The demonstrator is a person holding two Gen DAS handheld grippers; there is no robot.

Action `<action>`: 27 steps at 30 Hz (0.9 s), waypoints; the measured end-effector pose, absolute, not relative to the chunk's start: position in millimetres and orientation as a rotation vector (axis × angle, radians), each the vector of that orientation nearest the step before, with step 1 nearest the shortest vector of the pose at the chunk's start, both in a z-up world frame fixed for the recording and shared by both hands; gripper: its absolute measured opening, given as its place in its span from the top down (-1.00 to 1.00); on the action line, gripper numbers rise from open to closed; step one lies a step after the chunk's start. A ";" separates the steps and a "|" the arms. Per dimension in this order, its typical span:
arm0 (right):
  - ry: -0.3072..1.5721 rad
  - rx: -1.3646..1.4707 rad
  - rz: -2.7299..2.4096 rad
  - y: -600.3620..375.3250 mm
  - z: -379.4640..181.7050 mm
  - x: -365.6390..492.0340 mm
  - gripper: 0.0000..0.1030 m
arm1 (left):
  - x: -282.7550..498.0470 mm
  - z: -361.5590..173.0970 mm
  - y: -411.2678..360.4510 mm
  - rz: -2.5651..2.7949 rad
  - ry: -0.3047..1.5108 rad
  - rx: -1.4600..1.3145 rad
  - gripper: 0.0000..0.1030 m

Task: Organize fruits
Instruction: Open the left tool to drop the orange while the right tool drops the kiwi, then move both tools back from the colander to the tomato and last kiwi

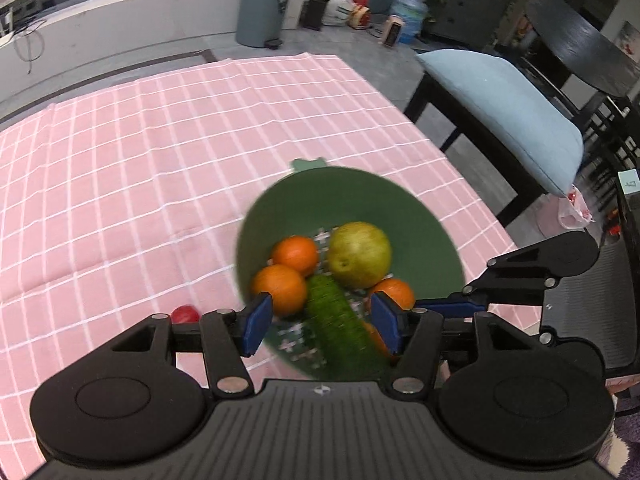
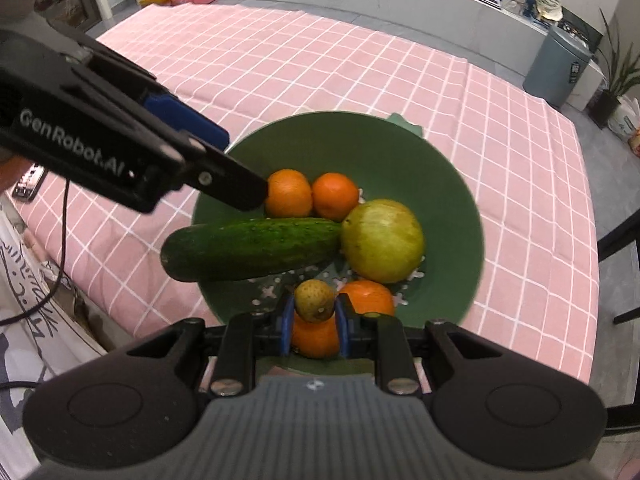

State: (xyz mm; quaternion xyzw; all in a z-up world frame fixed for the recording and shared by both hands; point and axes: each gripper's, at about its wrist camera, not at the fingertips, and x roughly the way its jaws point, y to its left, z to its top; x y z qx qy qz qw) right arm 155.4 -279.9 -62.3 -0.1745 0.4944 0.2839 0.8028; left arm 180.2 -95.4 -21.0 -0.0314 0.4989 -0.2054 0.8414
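A green bowl [image 2: 440,168] on the pink checked tablecloth holds several oranges [image 2: 335,195], a big yellow-green fruit [image 2: 383,241] and a cucumber [image 2: 252,249] that sticks out over the rim. My right gripper [image 2: 314,320] is shut on a small brownish-yellow fruit [image 2: 315,299], held just above the bowl's near side. My left gripper [image 1: 320,320] is open above the bowl [image 1: 420,224], its pads either side of the cucumber [image 1: 340,324]; it also shows in the right wrist view [image 2: 224,164]. A small red fruit [image 1: 185,314] lies on the cloth left of the bowl.
The pink tablecloth [image 1: 160,160] covers the table. A dark chair with a light blue cushion [image 1: 508,108] stands off the table's right side. A grey bin [image 1: 262,8], a water jug and plants stand on the floor beyond.
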 end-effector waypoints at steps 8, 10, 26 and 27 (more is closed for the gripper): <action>1.073 -0.405 0.557 -272.2 -62.4 159.9 0.66 | 172.9 -26.7 -70.4 -0.404 1.064 -0.105 -0.30; 1.083 -0.382 0.557 -273.2 -62.1 162.5 0.66 | 171.7 -29.0 -63.2 -0.398 1.068 -0.120 -0.30; 1.117 -0.349 0.493 -254.2 -87.1 186.7 0.63 | 164.0 -39.9 -7.6 -0.345 1.069 -0.205 -0.30; 1.117 -0.353 0.489 -253.8 -87.3 187.0 0.62 | 163.7 -40.3 -5.8 -0.344 1.069 -0.209 -0.30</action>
